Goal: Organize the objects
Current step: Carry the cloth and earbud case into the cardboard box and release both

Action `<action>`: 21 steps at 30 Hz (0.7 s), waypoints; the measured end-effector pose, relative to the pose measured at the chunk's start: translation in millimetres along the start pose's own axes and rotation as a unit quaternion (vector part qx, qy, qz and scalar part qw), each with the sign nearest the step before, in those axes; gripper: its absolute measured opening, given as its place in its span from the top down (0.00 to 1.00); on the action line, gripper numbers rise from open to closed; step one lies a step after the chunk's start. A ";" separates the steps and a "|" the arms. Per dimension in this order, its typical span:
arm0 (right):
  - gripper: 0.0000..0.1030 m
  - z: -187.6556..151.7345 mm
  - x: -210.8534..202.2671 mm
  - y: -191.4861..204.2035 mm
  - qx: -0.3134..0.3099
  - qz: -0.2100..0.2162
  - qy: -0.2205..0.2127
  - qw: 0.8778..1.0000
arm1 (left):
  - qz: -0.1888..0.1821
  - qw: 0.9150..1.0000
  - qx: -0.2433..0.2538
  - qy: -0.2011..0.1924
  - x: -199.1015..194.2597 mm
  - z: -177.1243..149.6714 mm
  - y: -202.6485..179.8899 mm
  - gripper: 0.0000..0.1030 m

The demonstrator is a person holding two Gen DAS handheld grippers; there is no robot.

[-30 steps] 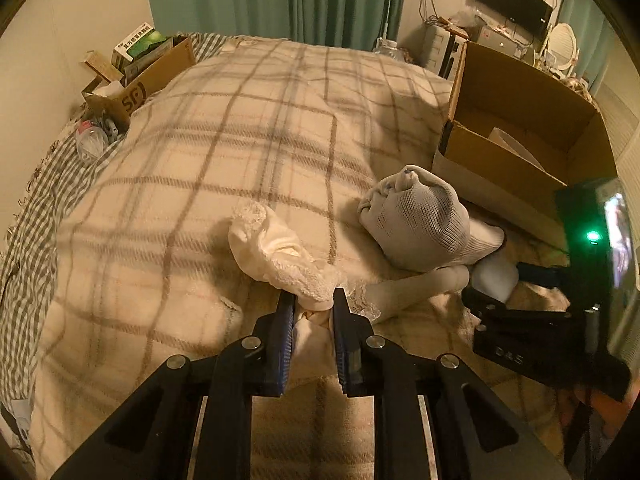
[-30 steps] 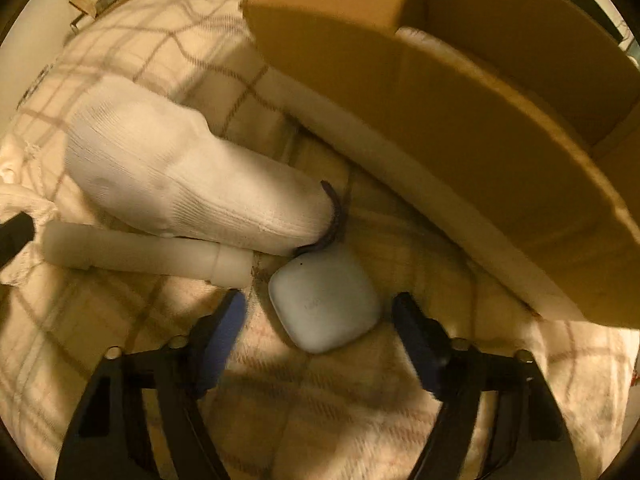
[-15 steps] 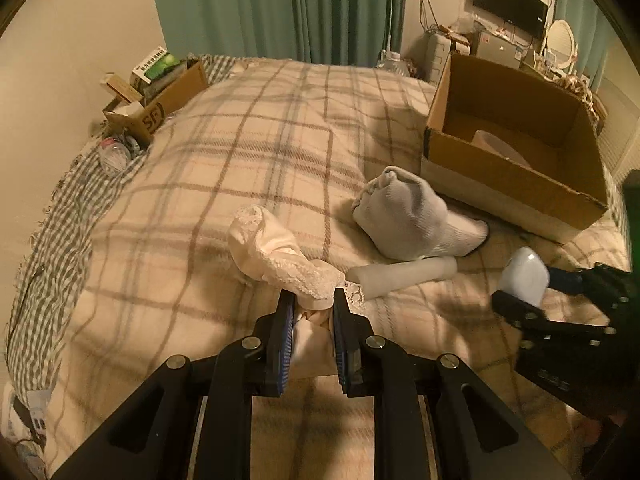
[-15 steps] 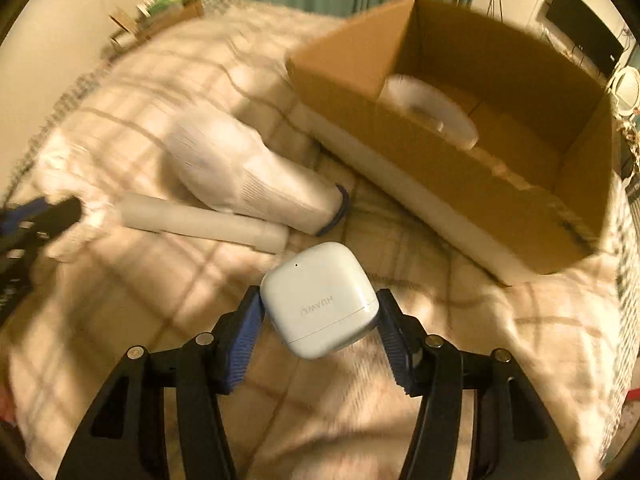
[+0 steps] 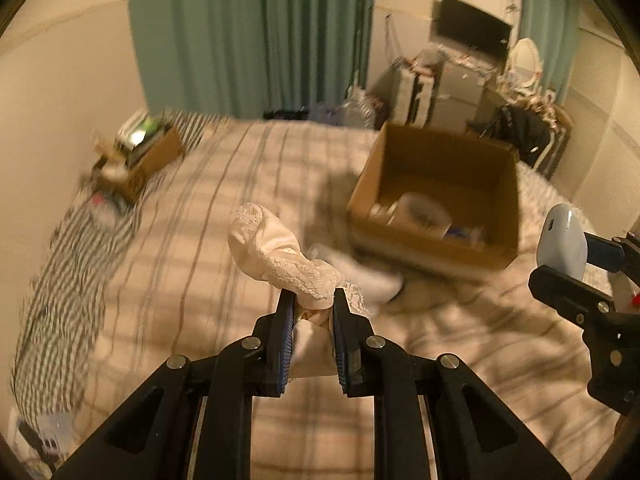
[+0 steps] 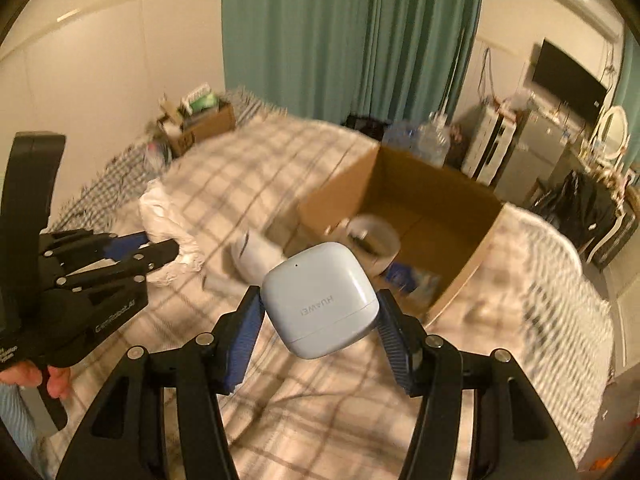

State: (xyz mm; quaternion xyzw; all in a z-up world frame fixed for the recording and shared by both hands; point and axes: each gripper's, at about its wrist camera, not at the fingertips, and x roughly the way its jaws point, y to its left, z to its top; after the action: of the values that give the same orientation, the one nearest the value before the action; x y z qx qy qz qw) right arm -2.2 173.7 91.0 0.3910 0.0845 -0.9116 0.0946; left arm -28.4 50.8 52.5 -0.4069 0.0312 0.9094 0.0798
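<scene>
The left gripper (image 5: 312,312) is closed on a cream lace cloth (image 5: 280,256), its blue pads pinching the cloth's bunched end while the rest of the fabric stands up and away from the fingers, lifted off the bed (image 5: 200,240). The right gripper (image 6: 320,320) is clamped on a pale blue case (image 6: 320,300) marked HUAWEI, held by its two sides clear of the bed, with the lid end pointing up and away. In the left view the same case (image 5: 564,240) shows at the right edge, edge-on between the right gripper's fingers. An open cardboard box (image 6: 472,200) sits on the plaid blanket toward the right side of the bed, just beyond the case; inside it lie a roll of tape (image 6: 374,232) and some blue items too blurred to name. A white sock (image 6: 256,254) lies on the blanket touching or just beside the box's near corner, between the two grippers. A second, smaller box (image 5: 148,160) full of odds and ends sits at the bed's far left corner by the wall. Green curtains (image 6: 352,32) hang behind the bed. Both views are smeared by motion.
</scene>
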 end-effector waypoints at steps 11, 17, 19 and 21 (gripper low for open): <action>0.46 54.6 -0.3 -69.3 0.019 -0.038 -0.039 0.998 | -0.053 0.995 0.082 -0.035 31.7 81.2 -70.5 0.83; 0.46 64.5 40.5 -109.3 0.034 -0.055 -0.023 0.998 | -0.079 0.991 0.104 -0.016 90.1 105.4 -104.1 0.83; 0.46 65.6 59.2 -122.3 0.044 -0.059 -0.019 0.997 | -0.082 0.991 0.106 -0.013 109.9 111.0 -111.9 0.83; 0.46 64.5 74.3 -131.7 0.050 -0.059 -0.013 0.997 | -0.086 0.991 0.104 -0.006 128.3 112.7 -116.1 0.83</action>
State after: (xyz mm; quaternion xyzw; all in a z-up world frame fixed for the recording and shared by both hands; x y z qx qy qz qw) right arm -128.8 278.5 91.2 0.3773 0.0606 -0.9239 0.0223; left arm -175.7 194.3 32.9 -0.3918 0.0897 0.8937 0.1994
